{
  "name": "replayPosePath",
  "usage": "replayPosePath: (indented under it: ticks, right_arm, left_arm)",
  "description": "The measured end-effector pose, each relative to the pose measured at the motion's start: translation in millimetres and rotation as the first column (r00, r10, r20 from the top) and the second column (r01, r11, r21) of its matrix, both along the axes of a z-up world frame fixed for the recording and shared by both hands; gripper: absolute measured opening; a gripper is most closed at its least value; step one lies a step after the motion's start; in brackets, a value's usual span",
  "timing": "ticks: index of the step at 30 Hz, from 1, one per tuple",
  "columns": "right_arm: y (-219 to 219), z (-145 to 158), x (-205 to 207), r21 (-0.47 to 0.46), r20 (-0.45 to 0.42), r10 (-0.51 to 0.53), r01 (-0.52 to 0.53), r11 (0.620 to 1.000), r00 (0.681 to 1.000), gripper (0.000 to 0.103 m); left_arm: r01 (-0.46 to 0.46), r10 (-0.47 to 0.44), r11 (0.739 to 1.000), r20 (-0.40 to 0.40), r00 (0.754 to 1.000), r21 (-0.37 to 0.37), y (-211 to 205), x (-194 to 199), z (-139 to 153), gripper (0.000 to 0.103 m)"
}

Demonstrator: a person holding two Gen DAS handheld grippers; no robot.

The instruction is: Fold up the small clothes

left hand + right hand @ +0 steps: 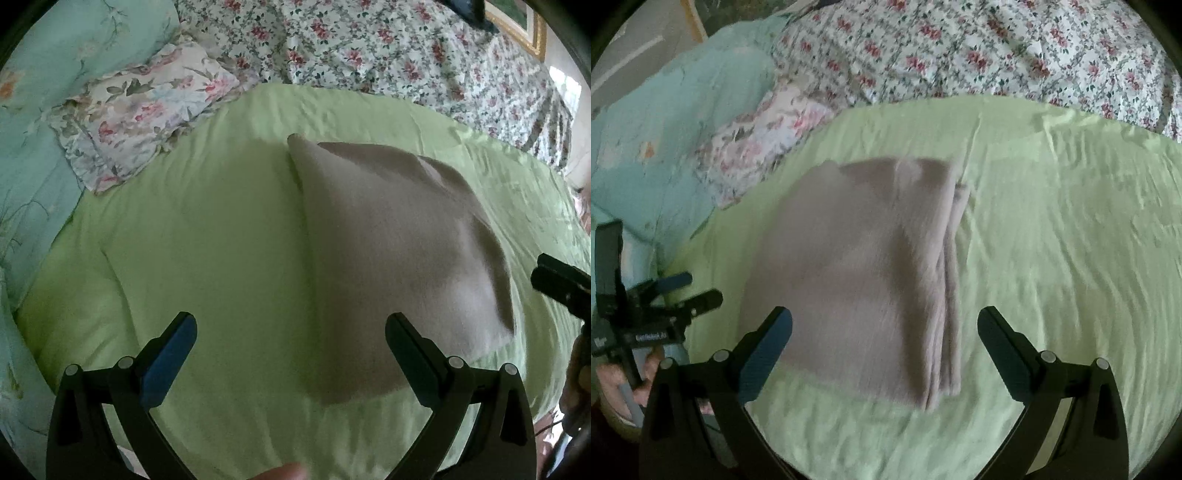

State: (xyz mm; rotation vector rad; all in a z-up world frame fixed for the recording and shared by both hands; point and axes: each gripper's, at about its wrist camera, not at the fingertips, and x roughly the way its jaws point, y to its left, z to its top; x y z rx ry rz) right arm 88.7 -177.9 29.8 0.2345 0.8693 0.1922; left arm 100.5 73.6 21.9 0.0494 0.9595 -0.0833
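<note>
A beige-grey garment (388, 251) lies folded into a flat rectangle on the light green sheet (207, 236). It also shows in the right wrist view (864, 273), with stacked folded edges along its right side. My left gripper (291, 332) is open and empty, above the garment's near left edge. My right gripper (884, 328) is open and empty, above the garment's near right part. The left gripper (687, 291) shows at the left edge of the right wrist view, held in a hand. The right gripper's body shows at the right edge of the left wrist view (561, 288).
A floral pillow (144, 107) and a turquoise quilt (48, 74) lie at the far left. A floral bedspread (388, 44) runs along the back. A framed picture (517, 26) hangs at the far right.
</note>
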Motion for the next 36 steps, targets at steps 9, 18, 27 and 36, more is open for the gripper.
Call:
replayPosePath:
  ticks: [9,18,27,36]
  right_arm:
    - [-1.6,-10.4,34.6,0.005,-0.016,0.003,-0.003,1.000,1.000,0.100]
    - [-10.7,-45.5,65.1,0.041,-0.106,-0.036,0.041,0.998,0.994,0.024]
    - [-15.1,-50.6,67.8,-0.040,-0.090,-0.049,0.046,0.998,0.995,0.015]
    - [-12.9,-33.3,48.7,-0.078,-0.068,-0.104,0.099,0.992,0.992,0.032]
  left_arm:
    - [0.006,-0.005,1.000,-0.021,1.000,0.013,-7.2,19.5,-9.1,0.102]
    - [-0.004,0.005,1.000,-0.056,0.998,0.013,-11.3,33.8,-24.4,0.102]
    - [0.021,-0.022,1.000,-0.059,0.998,-0.015,-22.2,39.3,-30.3,0.103]
    - [0.024,-0.023,1.000,-0.063,0.998,0.001,-18.0,27.9,-28.0,0.102]
